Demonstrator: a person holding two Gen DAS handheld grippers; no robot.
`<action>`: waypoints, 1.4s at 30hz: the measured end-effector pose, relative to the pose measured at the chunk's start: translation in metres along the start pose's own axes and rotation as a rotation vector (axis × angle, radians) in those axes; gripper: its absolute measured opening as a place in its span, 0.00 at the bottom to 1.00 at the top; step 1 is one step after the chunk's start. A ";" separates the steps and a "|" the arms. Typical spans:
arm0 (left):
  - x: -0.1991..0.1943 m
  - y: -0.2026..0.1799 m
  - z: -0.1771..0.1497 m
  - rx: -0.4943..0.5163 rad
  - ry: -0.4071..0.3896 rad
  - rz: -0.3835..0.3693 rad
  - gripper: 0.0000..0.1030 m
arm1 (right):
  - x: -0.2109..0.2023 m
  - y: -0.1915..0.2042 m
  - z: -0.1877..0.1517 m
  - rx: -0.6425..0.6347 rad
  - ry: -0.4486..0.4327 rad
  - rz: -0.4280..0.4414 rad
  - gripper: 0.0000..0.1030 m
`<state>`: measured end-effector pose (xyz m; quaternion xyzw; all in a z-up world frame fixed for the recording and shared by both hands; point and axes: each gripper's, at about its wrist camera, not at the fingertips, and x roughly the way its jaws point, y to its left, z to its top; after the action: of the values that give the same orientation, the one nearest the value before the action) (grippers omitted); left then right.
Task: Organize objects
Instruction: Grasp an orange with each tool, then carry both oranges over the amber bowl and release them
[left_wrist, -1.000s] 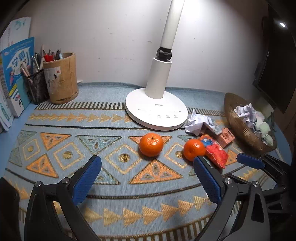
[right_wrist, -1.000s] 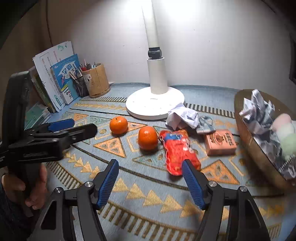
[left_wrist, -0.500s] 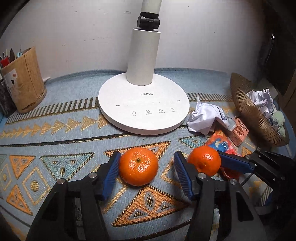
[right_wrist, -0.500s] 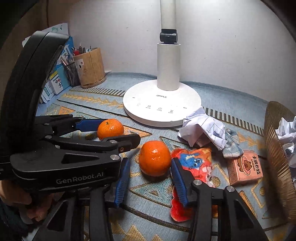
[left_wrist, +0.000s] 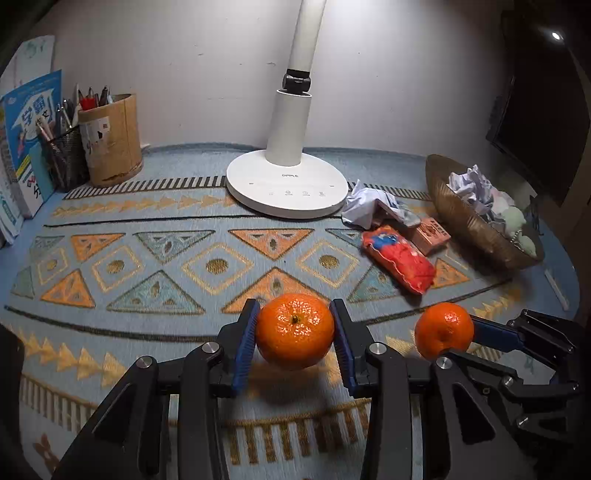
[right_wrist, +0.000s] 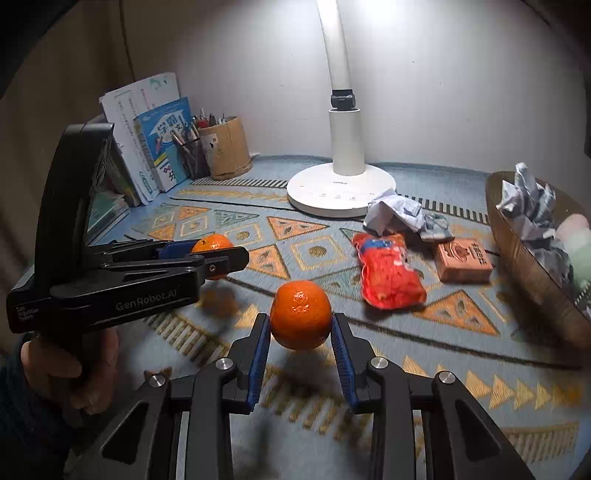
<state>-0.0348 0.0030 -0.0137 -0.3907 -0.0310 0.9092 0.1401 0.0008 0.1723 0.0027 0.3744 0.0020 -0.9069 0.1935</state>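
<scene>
**Above the patterned blue mat: two mandarins in paired grips**

Left gripper (left_wrist: 294, 334) just closed, blue pads pinching a round glossy orange mandarin (left_wrist: 294, 330); right gripper (right_wrist: 300, 334) clamped on a second orange mandarin (right_wrist: 300, 314). Both fruits seemingly lifted clear of the woven patterned blue mat (left_wrist: 155, 266), shadows beneath. Both tools angled downward, side by side, near the front edge. Risks: smooth round peel rolling from the pads; squeezing bruising fruit; close-set tools colliding en route, perhaps toward the brown woven bowl (right_wrist: 517, 240).

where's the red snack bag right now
The red snack bag lies on the patterned mat, right of centre in both views, beside the small orange box and just in front of the crumpled paper.
</scene>
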 end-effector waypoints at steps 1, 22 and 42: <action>-0.008 -0.002 -0.009 -0.009 -0.004 0.005 0.34 | -0.011 -0.001 -0.009 0.005 0.000 0.014 0.32; -0.028 -0.026 -0.046 0.009 -0.077 0.078 0.35 | -0.027 -0.007 -0.057 0.006 0.067 -0.039 0.50; -0.028 -0.081 -0.018 0.091 -0.075 -0.091 0.35 | -0.085 -0.049 -0.040 0.088 -0.076 -0.126 0.35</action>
<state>0.0148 0.0715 0.0072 -0.3478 -0.0127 0.9164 0.1977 0.0654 0.2531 0.0253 0.3469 -0.0218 -0.9300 0.1196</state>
